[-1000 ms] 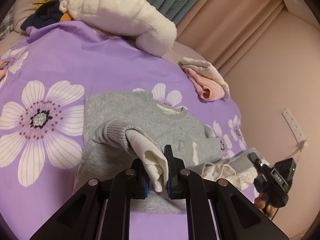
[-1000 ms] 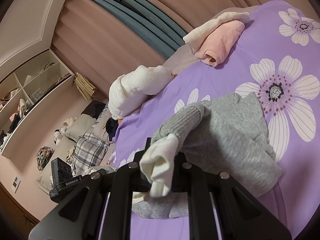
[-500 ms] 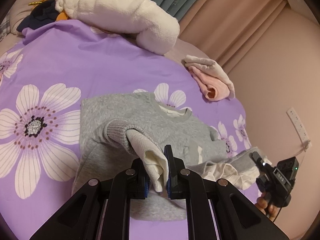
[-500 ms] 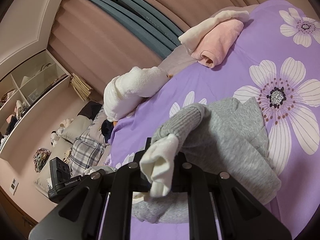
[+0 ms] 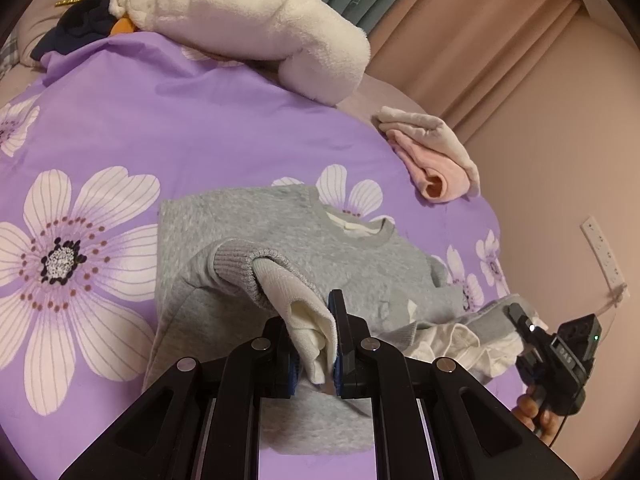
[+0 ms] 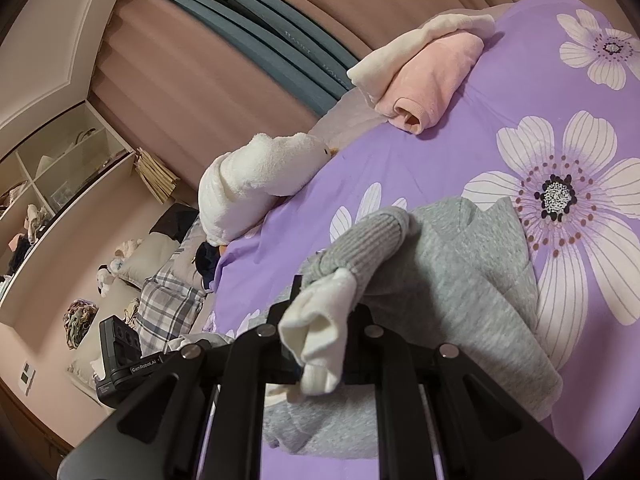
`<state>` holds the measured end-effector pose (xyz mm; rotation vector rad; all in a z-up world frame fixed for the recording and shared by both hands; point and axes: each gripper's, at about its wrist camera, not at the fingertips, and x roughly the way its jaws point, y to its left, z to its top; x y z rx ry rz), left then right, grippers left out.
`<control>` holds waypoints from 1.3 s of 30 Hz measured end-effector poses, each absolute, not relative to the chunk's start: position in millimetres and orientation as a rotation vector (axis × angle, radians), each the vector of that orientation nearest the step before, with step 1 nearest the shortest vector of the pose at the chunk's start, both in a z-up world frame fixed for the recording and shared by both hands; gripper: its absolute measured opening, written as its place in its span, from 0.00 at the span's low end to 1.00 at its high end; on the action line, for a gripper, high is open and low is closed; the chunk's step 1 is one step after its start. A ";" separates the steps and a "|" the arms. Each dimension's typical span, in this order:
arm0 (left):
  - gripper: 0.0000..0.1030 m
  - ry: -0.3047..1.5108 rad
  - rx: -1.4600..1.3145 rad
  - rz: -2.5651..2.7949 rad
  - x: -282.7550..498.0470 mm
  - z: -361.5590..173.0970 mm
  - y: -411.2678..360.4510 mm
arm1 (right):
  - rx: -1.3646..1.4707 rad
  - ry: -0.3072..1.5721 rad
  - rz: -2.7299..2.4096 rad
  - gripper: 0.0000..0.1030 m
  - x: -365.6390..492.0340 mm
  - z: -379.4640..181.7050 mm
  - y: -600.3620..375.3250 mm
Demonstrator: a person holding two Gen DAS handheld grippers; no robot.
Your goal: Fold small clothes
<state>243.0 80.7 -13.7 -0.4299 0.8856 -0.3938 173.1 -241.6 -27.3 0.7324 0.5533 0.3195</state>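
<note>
A small grey sweatshirt (image 5: 352, 256) with a cream lining lies on the purple flowered bedspread (image 5: 200, 128), collar away from me. My left gripper (image 5: 314, 344) is shut on the cream end of its left sleeve (image 5: 304, 312), lifted over the body. My right gripper (image 6: 320, 340) is shut on the cream end of the right sleeve (image 6: 320, 320), lifted too; the sweatshirt body (image 6: 460, 280) lies beyond it. The right gripper also shows in the left wrist view (image 5: 520, 316), at the garment's right edge.
A folded pink and cream garment (image 5: 432, 152) lies at the far right of the bed, also in the right wrist view (image 6: 424, 76). A big white plush toy (image 5: 248, 20) lies at the head end. Curtains, a wall socket strip (image 5: 604, 256) and shelves (image 6: 52, 184) surround the bed.
Both grippers keep their hold on the sleeves. Both views have shifted slightly, with the sweatshirt sitting a little lower and nearer in the frames.
</note>
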 end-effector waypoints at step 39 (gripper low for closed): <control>0.09 0.901 -0.391 -0.302 327.5 -24.3 65.8 | 0.677 0.598 0.226 0.12 255.4 -32.2 -260.2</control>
